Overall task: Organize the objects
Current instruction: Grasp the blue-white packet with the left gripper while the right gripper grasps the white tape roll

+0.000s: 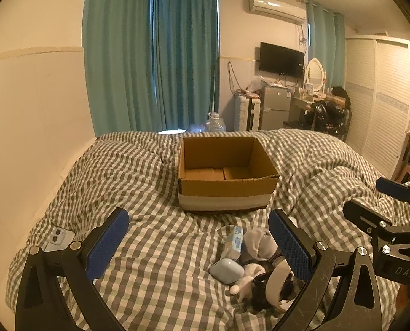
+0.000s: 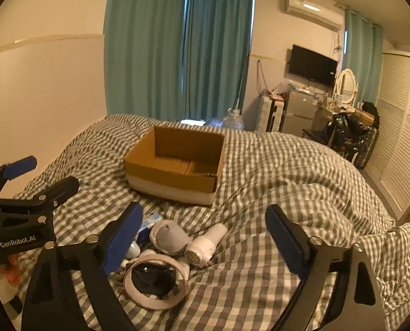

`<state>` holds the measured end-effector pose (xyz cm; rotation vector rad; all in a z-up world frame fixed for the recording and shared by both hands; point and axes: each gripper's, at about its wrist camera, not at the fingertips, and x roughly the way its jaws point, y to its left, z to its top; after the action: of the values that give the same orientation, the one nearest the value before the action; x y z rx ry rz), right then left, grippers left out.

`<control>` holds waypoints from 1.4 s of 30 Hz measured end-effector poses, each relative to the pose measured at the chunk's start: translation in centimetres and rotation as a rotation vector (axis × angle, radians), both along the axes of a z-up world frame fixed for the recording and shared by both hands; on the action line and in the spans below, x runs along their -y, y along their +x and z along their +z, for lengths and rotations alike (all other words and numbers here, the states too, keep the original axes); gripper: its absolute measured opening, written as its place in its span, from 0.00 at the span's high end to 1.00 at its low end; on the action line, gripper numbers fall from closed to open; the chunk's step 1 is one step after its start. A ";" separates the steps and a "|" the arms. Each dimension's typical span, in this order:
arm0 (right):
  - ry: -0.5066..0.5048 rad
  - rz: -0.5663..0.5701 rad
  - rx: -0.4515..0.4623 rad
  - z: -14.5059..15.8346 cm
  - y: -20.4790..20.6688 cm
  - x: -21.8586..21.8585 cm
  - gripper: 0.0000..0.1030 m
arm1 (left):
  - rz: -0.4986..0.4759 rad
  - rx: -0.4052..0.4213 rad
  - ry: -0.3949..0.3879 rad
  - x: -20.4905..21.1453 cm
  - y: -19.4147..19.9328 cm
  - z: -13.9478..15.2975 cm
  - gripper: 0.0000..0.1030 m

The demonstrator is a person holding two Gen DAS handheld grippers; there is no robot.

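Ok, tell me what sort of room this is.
A bedroom, most likely: a bed with a checked quilt fills the view, a louvred wardrobe lines the right wall, and a vanity mirror stands beside the TV.

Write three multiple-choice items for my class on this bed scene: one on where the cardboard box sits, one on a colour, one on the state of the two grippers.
1. Where is the cardboard box?
A. On the checked duvet, beyond the pile of small items
B. On the floor by the wardrobe
C. On the dressing table

2. What colour are the curtains?
A. Red
B. Teal
C. White

3. How do the left gripper and right gripper stand?
A. Both shut on items
B. Left shut on the hair dryer, right open
C. Both open, holding nothing

Answers: A, the box rests on the duvet past the pile; B, the drapes are teal; C, each pair of blue pads stands wide apart, holding nothing.
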<state>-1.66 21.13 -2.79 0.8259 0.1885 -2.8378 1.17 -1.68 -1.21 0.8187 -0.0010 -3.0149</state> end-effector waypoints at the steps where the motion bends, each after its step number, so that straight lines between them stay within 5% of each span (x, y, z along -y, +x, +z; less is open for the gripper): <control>1: 0.004 0.006 0.008 -0.2 -0.1 0.1 0.19 | 0.002 0.006 0.002 0.1 -0.1 -0.2 0.00; 8: 0.024 0.025 0.103 -3.4 -1.7 0.6 0.25 | 0.012 0.115 0.012 0.7 -1.7 -2.9 0.00; 15: 0.073 0.040 0.231 -8.0 -3.4 0.7 0.43 | 0.000 0.237 -0.016 0.2 -3.4 -6.5 0.00; 19: 0.066 0.058 0.264 -8.9 -3.6 0.7 0.55 | -0.004 0.295 -0.028 -0.1 -4.1 -8.0 0.00; 26: 0.090 0.104 0.340 -10.0 -3.7 1.6 0.61 | 0.006 0.375 0.003 0.6 -4.7 -9.6 0.00; 29: 0.096 0.134 0.388 -11.3 -4.3 2.0 0.85 | 0.003 0.397 0.012 0.8 -5.0 -10.0 0.00; 31: 0.094 0.123 0.380 -11.4 -4.3 1.8 0.93 | -0.001 0.407 0.018 0.8 -5.2 -10.1 0.00; 42: -0.010 0.082 0.312 -8.0 -6.1 -1.1 0.94 | -0.074 0.456 0.031 -0.9 -8.8 -10.9 0.00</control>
<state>-7.77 22.26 -10.82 1.2126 0.1596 -2.5885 -7.64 -0.75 -12.10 1.5165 0.0090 -2.8220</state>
